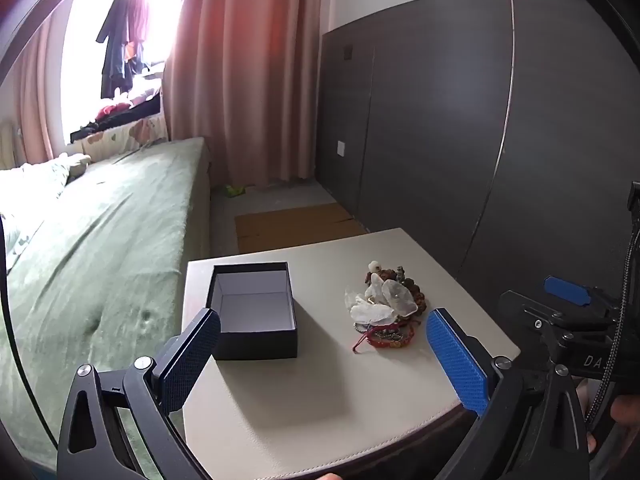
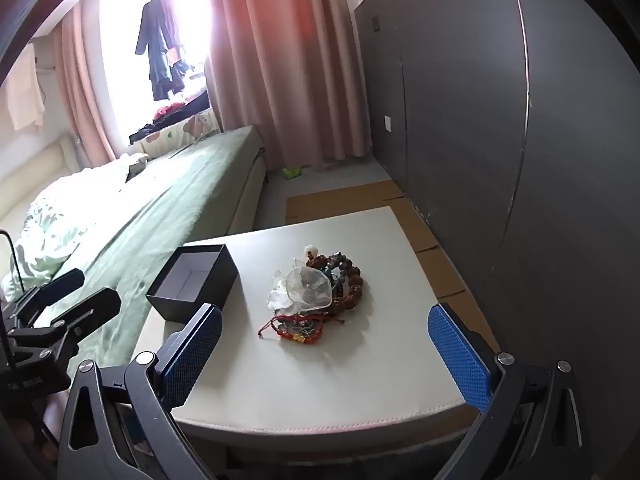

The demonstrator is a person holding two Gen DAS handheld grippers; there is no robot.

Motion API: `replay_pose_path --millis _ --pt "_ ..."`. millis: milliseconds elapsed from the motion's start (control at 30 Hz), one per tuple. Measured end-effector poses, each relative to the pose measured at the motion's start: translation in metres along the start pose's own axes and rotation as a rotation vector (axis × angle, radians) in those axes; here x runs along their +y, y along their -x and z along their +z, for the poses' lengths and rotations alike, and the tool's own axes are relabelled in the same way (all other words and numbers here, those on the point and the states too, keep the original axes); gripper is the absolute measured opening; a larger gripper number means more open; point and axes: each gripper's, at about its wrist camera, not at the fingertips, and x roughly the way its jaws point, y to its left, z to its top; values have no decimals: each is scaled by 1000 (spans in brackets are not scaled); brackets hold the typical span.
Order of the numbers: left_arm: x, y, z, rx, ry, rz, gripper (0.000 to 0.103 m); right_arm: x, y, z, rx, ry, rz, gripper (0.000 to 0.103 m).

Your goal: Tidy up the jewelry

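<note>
Left wrist view shows the jewelry pile [image 1: 382, 304], beaded bracelets, red cords and clear pieces heaped together, lying on the pale table [image 1: 320, 400] just right of the open black box [image 1: 253, 310], apart from it. The left gripper [image 1: 323, 334] hangs over the near edge, jaws spread wide, holding nothing. From the right wrist, the right gripper [image 2: 325, 330] also stands spread and empty before the pile. A green bed [image 1: 100, 248] lies beside the table.
</note>
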Motion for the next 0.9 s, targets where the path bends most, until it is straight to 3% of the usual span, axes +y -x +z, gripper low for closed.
replay_pose_path --millis 900 --pt "2 2 -1 3 6 9 102 1 2 1 -3 12 -9 103"
